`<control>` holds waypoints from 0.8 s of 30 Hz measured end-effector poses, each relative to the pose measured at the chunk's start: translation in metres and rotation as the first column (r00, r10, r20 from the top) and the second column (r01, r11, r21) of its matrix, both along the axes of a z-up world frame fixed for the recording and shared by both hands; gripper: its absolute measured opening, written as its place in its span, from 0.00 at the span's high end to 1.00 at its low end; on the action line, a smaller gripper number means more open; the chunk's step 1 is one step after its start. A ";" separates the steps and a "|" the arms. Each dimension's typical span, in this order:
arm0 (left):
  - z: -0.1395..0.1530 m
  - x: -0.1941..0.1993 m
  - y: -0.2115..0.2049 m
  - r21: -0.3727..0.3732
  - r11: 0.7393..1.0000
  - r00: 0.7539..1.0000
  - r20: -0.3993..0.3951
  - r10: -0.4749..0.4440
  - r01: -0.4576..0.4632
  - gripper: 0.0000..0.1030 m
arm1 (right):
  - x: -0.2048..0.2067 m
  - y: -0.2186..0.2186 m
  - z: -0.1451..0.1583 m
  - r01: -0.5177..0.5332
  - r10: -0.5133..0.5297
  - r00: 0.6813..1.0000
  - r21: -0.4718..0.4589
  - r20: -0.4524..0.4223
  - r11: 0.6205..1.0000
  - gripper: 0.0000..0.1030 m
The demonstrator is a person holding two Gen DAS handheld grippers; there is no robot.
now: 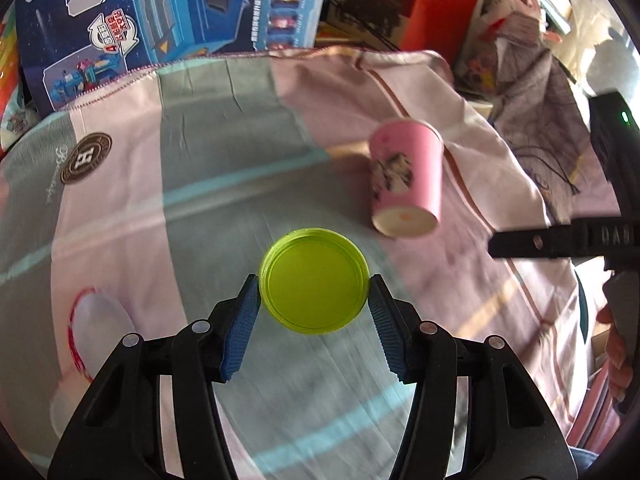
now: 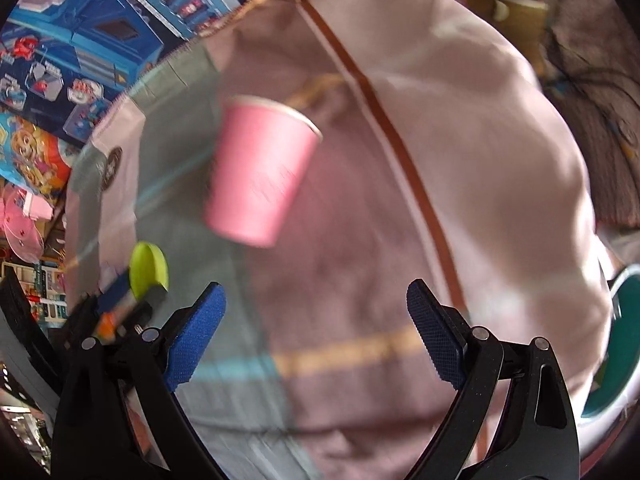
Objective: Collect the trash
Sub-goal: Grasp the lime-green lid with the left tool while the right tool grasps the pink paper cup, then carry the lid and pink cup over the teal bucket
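My left gripper [image 1: 314, 292] is shut on a round yellow-green lid [image 1: 314, 280], held above the cloth. The lid also shows edge-on in the right wrist view [image 2: 148, 268], at the left. A pink paper cup [image 1: 406, 178] lies on its side on the pink and grey cloth [image 1: 200, 152], ahead and to the right of the lid, its base toward me. In the right wrist view the cup [image 2: 260, 172] is ahead and a little left. My right gripper [image 2: 316, 308] is open and empty, short of the cup. Its black body [image 1: 608, 184] shows at the left view's right edge.
Blue toy boxes [image 1: 160, 12] stand behind the cloth's far edge. A red box [image 1: 440, 4] and cluttered bags [image 1: 516, 40] are at the back right. A teal and white rimmed object [image 2: 620, 340] sits at the right edge of the right wrist view.
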State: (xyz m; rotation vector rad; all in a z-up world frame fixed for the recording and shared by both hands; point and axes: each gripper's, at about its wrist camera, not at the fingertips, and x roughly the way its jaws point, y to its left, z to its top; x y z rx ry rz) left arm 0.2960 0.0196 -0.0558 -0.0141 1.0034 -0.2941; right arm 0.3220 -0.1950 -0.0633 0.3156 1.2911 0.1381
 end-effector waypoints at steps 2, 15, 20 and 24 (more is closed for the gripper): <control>0.000 0.009 0.003 -0.001 1.000 1.000 0.001 0.005 -0.005 0.45 | 0.016 0.009 0.001 -0.003 0.003 1.000 0.007 0.009 1.000 0.15; -0.010 0.044 0.008 -0.010 1.000 1.000 -0.020 0.019 -0.019 0.45 | 0.070 0.039 -0.029 -0.034 0.034 0.999 0.012 0.008 0.999 0.38; -0.009 0.042 0.006 -0.012 1.000 0.999 -0.024 0.022 -0.022 0.45 | 0.063 0.041 -0.024 -0.069 0.070 0.996 -0.023 0.062 0.997 0.38; -0.003 0.034 0.001 -0.012 1.000 1.000 -0.021 0.012 -0.012 0.45 | 0.048 0.031 -0.013 -0.062 0.062 0.995 -0.006 0.083 0.998 0.38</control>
